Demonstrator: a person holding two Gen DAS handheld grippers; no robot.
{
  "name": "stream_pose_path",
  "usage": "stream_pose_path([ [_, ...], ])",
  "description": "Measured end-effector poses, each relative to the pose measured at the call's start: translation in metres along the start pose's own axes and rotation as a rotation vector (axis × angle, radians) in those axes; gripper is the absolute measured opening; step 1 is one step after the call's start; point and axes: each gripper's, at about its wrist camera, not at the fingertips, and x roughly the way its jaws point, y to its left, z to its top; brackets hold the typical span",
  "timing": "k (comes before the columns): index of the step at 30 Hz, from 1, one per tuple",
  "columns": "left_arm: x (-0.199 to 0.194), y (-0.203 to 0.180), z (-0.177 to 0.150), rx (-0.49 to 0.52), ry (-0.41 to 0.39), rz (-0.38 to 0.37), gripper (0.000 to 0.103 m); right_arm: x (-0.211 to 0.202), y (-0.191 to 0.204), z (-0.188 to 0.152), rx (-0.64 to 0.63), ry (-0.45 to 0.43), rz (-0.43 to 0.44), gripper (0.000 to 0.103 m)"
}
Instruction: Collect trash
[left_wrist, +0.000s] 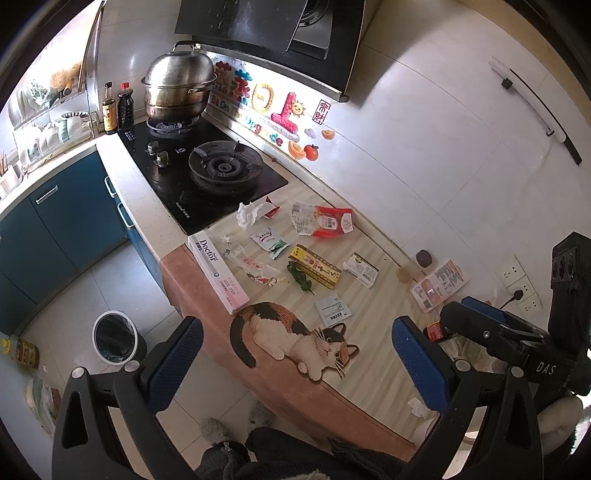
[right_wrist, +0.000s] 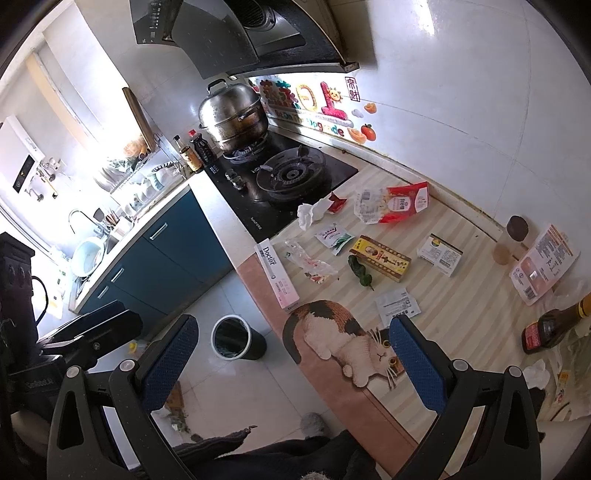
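Both claws hang spread and empty over the near edge of the bench (left_wrist: 373, 310), the left claw (left_wrist: 295, 365) and right claw (right_wrist: 291, 365) side by side with nothing between their pads. The trash lies scattered ahead of them on the striped mat: a white packet (left_wrist: 333, 310) nearest, then a green scrap (left_wrist: 300, 277) beside a yellow box (left_wrist: 317, 266) whose long axis runs diagonally away to the left, with a long Doctor box (left_wrist: 218, 271) along the bench's left edge. The bin (left_wrist: 114, 338) stands on the floor down to the left, so I judge the left claw better placed for drops and either claw equally near the packet.
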Motion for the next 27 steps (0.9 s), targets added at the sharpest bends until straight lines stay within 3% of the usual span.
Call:
stream_pose_path([
  [27, 0.0042, -0.0001, 0.0061, -0.004, 0.007, -0.012, 0.103, 0.0022, 0.0036, 0.0029, 0.005, 0.002, 0.007, 0.103],
])
